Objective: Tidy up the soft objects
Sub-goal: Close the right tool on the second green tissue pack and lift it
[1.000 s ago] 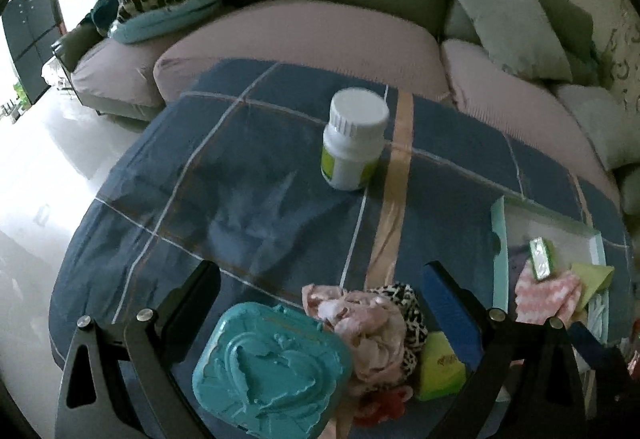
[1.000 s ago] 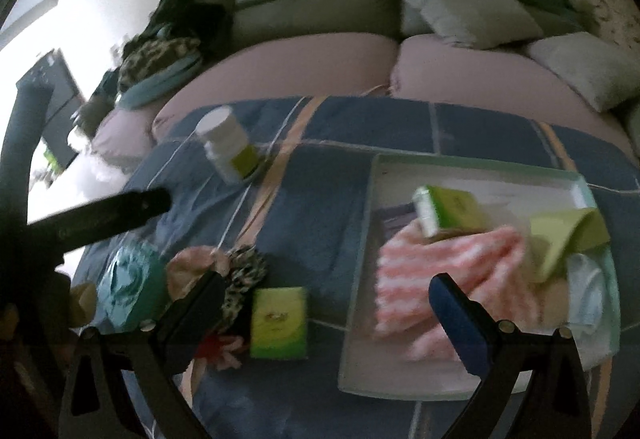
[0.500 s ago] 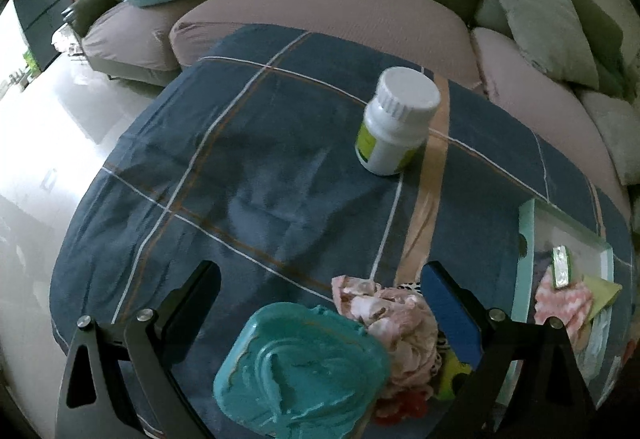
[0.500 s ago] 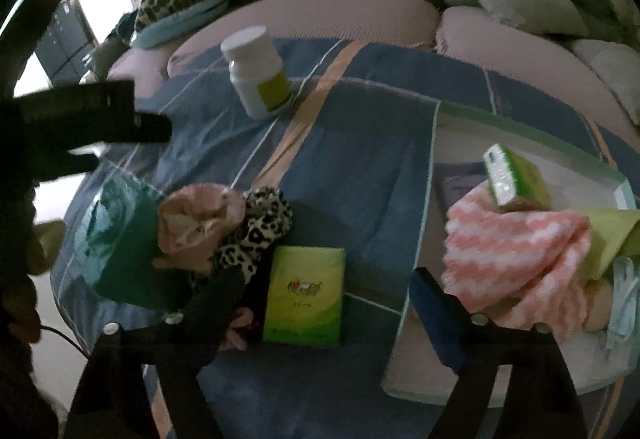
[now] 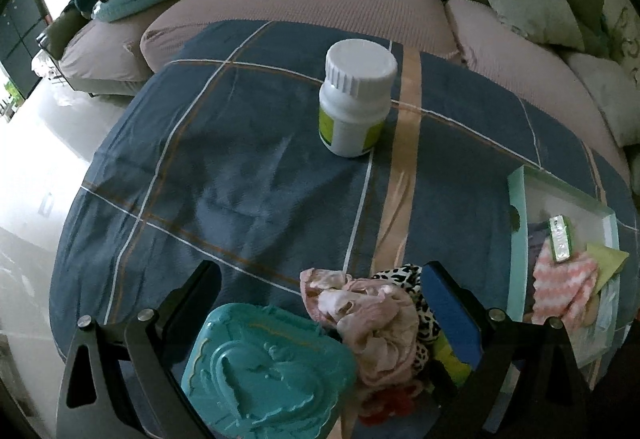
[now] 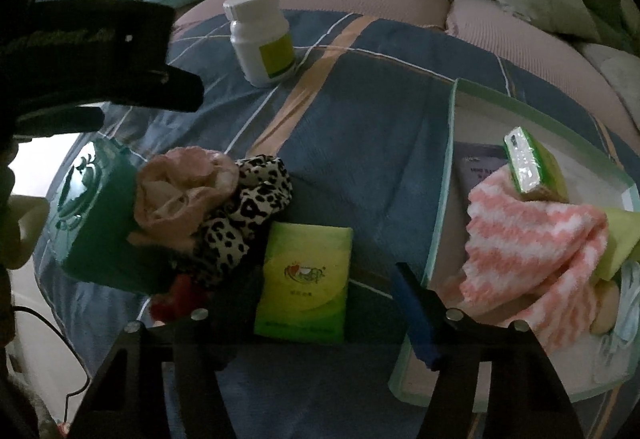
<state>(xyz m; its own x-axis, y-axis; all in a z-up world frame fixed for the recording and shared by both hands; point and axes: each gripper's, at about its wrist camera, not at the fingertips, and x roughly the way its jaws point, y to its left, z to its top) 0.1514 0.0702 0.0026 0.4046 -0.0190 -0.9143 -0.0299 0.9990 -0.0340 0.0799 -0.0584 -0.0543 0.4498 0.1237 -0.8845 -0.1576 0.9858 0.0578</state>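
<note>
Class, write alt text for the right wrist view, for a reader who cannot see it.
The right claw is closing around a green tissue pack on a blue plaid cloth, pads not yet touching. Scrunchies and a teal box lie left; a tray with a pink striped cloth sits right.

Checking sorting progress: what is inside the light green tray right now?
The tray holds a pink-and-white striped cloth with a small green box on it, a yellow-green item and a purple paper; whatever lies beneath the cloth is hidden.

Pink scrunchie (image 6: 184, 195), leopard-print scrunchie (image 6: 248, 215), teal box (image 5: 268, 371)
</note>
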